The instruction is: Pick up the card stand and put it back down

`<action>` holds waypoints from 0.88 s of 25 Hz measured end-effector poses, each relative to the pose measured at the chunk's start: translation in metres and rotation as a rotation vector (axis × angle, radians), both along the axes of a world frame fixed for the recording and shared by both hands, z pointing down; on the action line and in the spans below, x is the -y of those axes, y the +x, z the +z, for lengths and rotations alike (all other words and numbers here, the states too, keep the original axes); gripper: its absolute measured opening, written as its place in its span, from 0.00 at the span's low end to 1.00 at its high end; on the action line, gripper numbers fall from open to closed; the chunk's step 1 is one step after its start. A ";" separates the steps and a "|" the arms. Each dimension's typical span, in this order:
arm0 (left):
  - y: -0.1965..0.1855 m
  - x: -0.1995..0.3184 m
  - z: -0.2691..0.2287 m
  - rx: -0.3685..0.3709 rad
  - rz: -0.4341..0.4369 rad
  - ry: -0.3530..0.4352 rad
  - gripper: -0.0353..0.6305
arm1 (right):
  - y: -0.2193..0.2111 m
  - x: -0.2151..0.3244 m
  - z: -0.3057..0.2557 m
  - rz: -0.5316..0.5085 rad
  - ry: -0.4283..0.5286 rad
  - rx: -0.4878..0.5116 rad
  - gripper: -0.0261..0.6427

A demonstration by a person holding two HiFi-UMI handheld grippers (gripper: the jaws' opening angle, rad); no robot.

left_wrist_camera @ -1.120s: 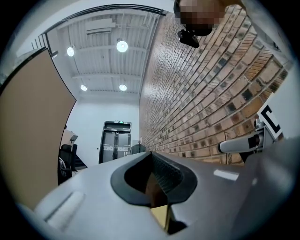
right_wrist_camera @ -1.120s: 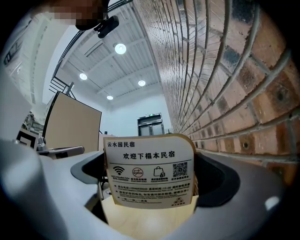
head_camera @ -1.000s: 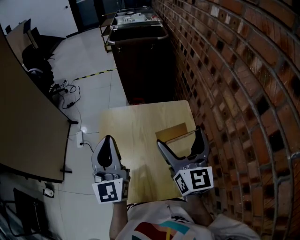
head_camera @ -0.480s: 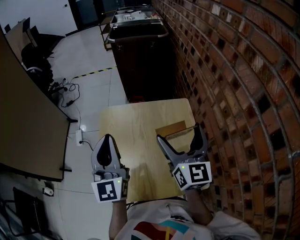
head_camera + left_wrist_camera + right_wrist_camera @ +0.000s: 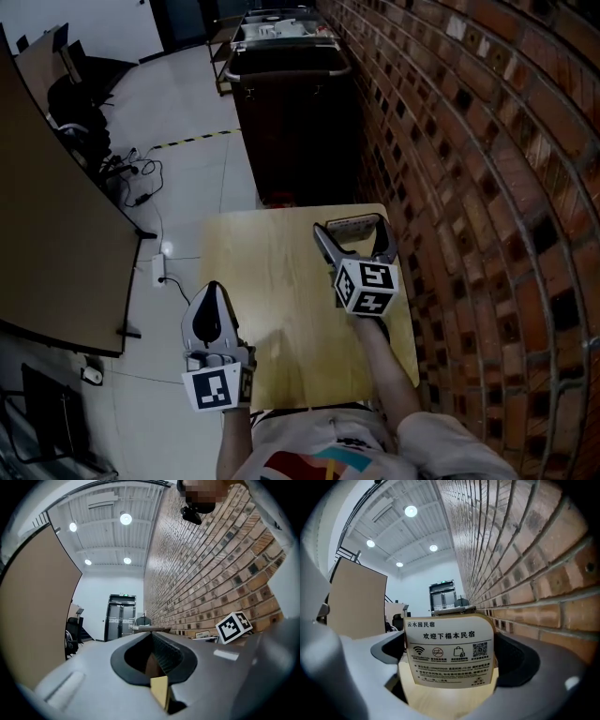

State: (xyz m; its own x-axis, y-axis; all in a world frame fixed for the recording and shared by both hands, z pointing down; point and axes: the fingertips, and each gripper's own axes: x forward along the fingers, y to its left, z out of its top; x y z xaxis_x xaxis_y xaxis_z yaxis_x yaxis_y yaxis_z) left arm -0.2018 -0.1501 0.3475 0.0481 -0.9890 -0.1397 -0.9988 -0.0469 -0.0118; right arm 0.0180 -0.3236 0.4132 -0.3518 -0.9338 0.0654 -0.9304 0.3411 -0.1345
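The card stand [image 5: 356, 226], a printed white card in a light wooden base, is at the far right of the small wooden table [image 5: 262, 281]. My right gripper [image 5: 352, 225] reaches out along the brick wall and is shut on it, one jaw at each side edge. In the right gripper view the card stand [image 5: 449, 653] stands upright and fills the gap in my right gripper [image 5: 450, 644]. Whether its base touches the table I cannot tell. My left gripper [image 5: 212, 298] is shut on nothing at the table's near left edge, its jaws meeting [image 5: 157, 641].
A brick wall [image 5: 469, 187] runs close along the table's right side. A dark cart [image 5: 291, 112] stands just beyond the table's far edge. A brown partition [image 5: 56, 234] is at the left, with cables [image 5: 141, 183] on the floor between.
My right gripper has moved forward toward the table's far edge, and the card stand has moved with it between the jaws. The left gripper has stayed in place.
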 end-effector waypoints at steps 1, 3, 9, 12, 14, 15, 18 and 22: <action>-0.002 0.002 0.003 -0.001 -0.007 -0.006 0.05 | -0.001 0.012 0.009 0.009 -0.018 -0.014 0.90; -0.006 0.006 0.007 -0.002 -0.018 -0.016 0.05 | -0.004 0.032 0.029 0.023 -0.065 -0.038 0.90; -0.012 0.023 0.019 -0.005 -0.034 -0.050 0.05 | -0.016 0.073 0.082 0.035 -0.172 -0.092 0.90; -0.014 0.031 0.023 -0.004 -0.038 -0.067 0.05 | -0.022 0.090 0.107 0.033 -0.226 -0.122 0.90; -0.017 0.036 0.027 -0.003 -0.041 -0.079 0.05 | -0.024 0.102 0.122 0.037 -0.255 -0.136 0.90; -0.018 0.038 0.029 -0.002 -0.043 -0.085 0.05 | -0.024 0.107 0.129 0.040 -0.271 -0.135 0.90; -0.022 0.043 0.035 0.000 -0.050 -0.101 0.05 | -0.024 0.119 0.150 0.045 -0.320 -0.125 0.90; -0.027 0.048 0.038 0.002 -0.055 -0.114 0.05 | -0.023 0.125 0.173 0.051 -0.371 -0.145 0.90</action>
